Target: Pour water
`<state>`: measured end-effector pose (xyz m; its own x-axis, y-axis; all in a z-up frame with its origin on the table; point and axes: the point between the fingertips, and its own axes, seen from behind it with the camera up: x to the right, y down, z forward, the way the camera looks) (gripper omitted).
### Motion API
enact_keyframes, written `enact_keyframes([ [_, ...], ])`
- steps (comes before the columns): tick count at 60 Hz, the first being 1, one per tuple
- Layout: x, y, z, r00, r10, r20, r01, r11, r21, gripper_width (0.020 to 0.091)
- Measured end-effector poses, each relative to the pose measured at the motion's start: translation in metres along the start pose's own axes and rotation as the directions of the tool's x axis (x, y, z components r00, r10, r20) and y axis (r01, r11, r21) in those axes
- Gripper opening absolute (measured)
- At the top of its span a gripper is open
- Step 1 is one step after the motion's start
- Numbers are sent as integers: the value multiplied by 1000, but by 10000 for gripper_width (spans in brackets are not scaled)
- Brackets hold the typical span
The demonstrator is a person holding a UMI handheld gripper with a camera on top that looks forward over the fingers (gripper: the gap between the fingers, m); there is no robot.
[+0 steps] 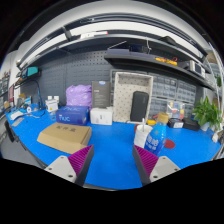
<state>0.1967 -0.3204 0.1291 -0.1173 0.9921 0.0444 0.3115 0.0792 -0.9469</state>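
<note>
A clear water bottle [156,138] with a blue label stands on the blue table [112,150], ahead of my fingers and to the right. A small red cap or disc [169,144] lies just right of it. My gripper [112,163] is open, with purple pads [81,159] on both fingers and only bare blue table between them. The right finger's pad [143,163] sits just short of the bottle's base. No cup or glass shows clearly.
A brown cardboard box [64,137] lies ahead to the left, with a dark blue box [72,115] behind it. White boxes [101,116] and a pale panel with a black device [138,106] stand at the back wall. A green plant [207,114] is far right.
</note>
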Motion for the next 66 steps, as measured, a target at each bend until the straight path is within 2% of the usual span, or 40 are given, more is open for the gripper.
enact_keyframes([
  [9, 32, 33, -7, 998, 17, -64, -20, 999, -50, 795],
  [20, 88, 68, -1, 989, 67, -133, -76, 995, -65, 791],
  [28, 120, 67, 22, 985, 85, -153, -93, 995, -46, 780],
  [43, 128, 38, 77, 994, 60, -89, -58, 998, 24, 776],
  [47, 125, 28, 87, 997, 51, -60, -47, 997, 61, 705],
  [53, 137, 29, 97, 994, 62, -94, -56, 996, 70, 589],
  [54, 137, 29, 98, 994, 62, -95, -55, 996, 74, 534],
  [56, 137, 27, 98, 994, 58, -87, -51, 995, 84, 530],
  [64, 135, 26, 97, 997, 51, -65, -44, 994, 104, 440],
  [66, 134, 24, 96, 997, 53, -56, -47, 993, 106, 438],
])
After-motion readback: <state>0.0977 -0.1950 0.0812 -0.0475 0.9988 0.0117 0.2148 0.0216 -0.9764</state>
